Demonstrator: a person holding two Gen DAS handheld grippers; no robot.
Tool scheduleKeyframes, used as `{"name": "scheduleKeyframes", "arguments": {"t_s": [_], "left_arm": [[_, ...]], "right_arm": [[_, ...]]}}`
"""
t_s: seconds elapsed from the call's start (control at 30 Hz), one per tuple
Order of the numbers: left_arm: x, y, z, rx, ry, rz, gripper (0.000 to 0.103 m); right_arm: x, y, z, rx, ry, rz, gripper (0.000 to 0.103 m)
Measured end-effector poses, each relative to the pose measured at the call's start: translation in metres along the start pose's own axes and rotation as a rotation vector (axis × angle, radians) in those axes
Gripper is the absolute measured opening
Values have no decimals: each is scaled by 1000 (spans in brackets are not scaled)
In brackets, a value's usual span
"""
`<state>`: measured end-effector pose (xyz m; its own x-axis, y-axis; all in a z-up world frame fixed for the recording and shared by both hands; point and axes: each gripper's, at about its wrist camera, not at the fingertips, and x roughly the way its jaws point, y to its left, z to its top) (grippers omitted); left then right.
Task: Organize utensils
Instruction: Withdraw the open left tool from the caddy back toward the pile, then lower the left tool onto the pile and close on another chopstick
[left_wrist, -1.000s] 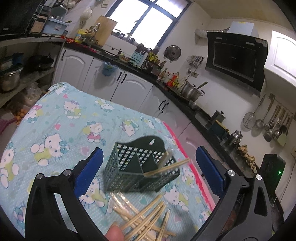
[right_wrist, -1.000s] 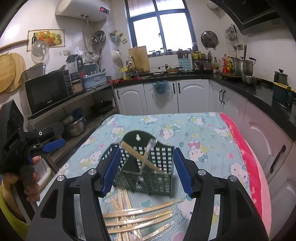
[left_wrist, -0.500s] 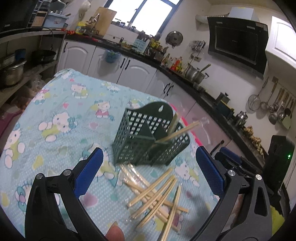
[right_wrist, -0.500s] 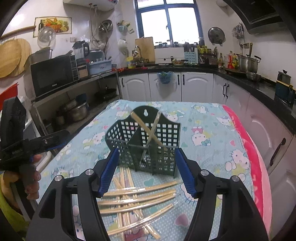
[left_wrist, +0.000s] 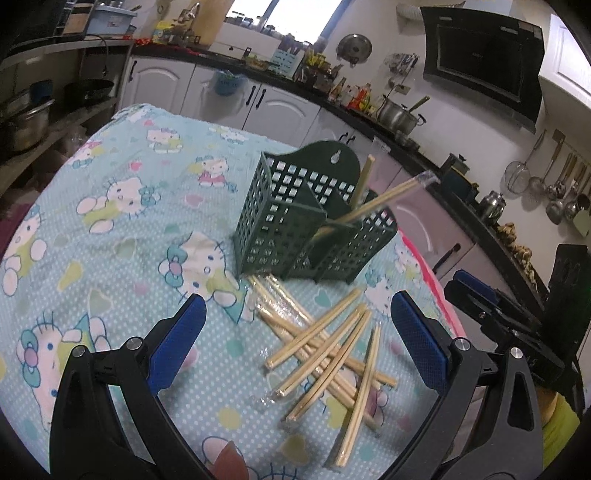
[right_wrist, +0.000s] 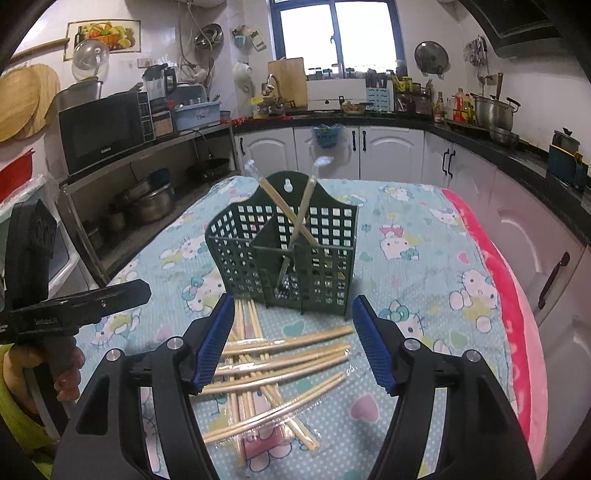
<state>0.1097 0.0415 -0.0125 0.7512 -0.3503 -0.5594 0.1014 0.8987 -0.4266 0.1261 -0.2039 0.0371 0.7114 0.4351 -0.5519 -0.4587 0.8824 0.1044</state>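
A dark green mesh utensil holder (left_wrist: 310, 218) (right_wrist: 291, 251) stands upright on the Hello Kitty tablecloth (left_wrist: 122, 229). Two wrapped chopstick pairs (right_wrist: 291, 214) lean crossed inside it. Several wrapped wooden chopstick pairs (left_wrist: 328, 350) (right_wrist: 273, 373) lie scattered on the cloth in front of it. My left gripper (left_wrist: 295, 325) is open and empty, hovering above the near side of the pile. My right gripper (right_wrist: 293, 332) is open and empty, above the pile just short of the holder. The right gripper also shows at the right edge of the left wrist view (left_wrist: 495, 310).
The table's pink edge (right_wrist: 517, 325) runs along the right, with white cabinets (right_wrist: 391, 151) beyond. Shelves with pots (right_wrist: 151, 199) and a microwave (right_wrist: 99, 129) stand to the left. The hand holding the left gripper (right_wrist: 48, 325) is at the left.
Both grippers have pulled back and risen away from the holder, so more of the chopstick pile shows. The holder and chopsticks have not moved.
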Motion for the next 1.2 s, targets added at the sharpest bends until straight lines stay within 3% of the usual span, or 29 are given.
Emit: {"name": "scheduleKeyframes", "arguments": {"t_s": [0.47, 0.8, 1.2], "left_arm": [[24, 14, -23, -45, 104, -19, 92], [42, 26, -37, -100, 189, -51, 71], [62, 38, -47, -182, 259, -90, 58]], "right_arm": [[16, -19, -28, 24, 81, -61, 64], [39, -32, -48, 54, 168, -96, 64], [74, -44, -60, 134, 270, -76, 57]]}}
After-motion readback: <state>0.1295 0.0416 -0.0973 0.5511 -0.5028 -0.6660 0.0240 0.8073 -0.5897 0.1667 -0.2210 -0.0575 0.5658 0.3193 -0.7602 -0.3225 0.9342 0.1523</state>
